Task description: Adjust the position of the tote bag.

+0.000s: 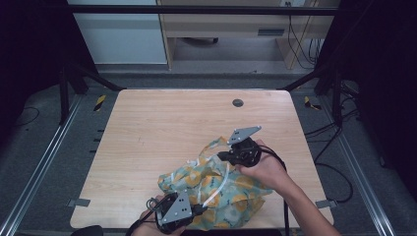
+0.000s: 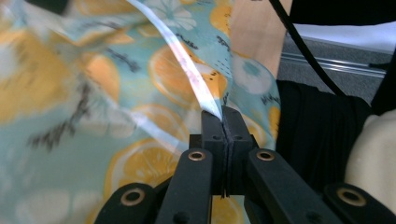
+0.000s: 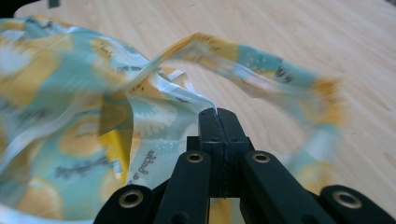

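On the near half of the wooden table [image 1: 162,123] lies a crumpled fabric bag [image 1: 216,189], pale teal and printed all over with orange citrus slices, white blossoms and small dark lettering. A white edging band runs along its rim, and one loop handle [image 1: 212,145] in the same print stands up from its far side. The cloth is bunched into soft folds, so its full shape cannot be told.

At the bag's near left corner, close to the table's front edge, the left gripper [image 1: 199,210] points into the cloth from the person's side. Seen along its own jaws, the left gripper [image 2: 223,115] has them pressed together on the white edging band [image 2: 187,70], which rises taut from the pinch up and to the left across the print.

At the bag's far right side the right gripper [image 1: 227,156] comes in from the right, held in the person's right hand [image 1: 265,169]. In its own view, the right gripper [image 3: 217,112] has its jaws clamped on a thin edge of the bag's rim [image 3: 187,91], while the loop handle [image 3: 261,63] arches just beyond the tips over bare wood.
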The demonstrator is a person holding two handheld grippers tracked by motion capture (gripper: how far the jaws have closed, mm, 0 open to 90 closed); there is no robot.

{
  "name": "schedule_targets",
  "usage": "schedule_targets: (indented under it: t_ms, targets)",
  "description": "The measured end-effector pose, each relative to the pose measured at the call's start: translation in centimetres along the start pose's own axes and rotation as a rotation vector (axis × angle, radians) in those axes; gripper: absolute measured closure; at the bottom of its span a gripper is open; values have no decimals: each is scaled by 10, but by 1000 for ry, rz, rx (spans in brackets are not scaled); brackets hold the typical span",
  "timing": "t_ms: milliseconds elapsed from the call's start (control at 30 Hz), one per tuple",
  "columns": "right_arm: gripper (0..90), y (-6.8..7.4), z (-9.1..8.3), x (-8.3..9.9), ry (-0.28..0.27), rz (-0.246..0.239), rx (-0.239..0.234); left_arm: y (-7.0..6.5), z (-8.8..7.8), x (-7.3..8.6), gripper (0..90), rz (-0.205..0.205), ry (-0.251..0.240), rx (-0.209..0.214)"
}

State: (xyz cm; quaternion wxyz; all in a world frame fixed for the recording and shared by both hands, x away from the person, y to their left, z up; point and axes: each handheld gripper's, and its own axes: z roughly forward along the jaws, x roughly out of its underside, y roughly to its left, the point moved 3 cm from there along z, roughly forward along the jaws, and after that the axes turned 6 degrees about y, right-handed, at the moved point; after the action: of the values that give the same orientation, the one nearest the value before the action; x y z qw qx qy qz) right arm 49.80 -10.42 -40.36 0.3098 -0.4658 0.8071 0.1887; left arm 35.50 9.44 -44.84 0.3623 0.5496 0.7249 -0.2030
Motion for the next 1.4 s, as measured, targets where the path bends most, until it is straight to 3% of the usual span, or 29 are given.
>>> schedule_targets:
  t_ms: [167,267,333,433,500,533,567,600,733,900,1400]
  targets:
    - [900,-15,-4,-4,-41,47,43,-9,-1,6,896,-3,-3,37]
    - [900,-21,-6,-2,-38,61,68,-12,-3,9,897,-4,-6,48]
    - [900,-25,-3,4,-23,70,77,-11,-1,14,897,0,31,21]
    - [900,-30,6,16,16,89,85,-5,7,25,896,-36,84,8]
    - [900,-32,10,22,24,109,89,-2,10,29,895,-57,94,2]
    - [900,-32,11,24,31,123,87,2,10,31,893,-54,94,-37]
    - [899,-32,12,26,32,117,85,4,11,31,891,-54,95,-50]
    - [882,-31,13,27,29,120,79,3,14,33,891,-74,101,-17]
    - [736,-25,5,27,-14,135,69,6,18,36,886,-107,92,-23]
    - [607,-13,-12,24,-63,129,54,5,21,35,884,-111,89,-16]
    - [499,18,-39,34,-87,120,-2,7,40,24,879,-133,68,-23]
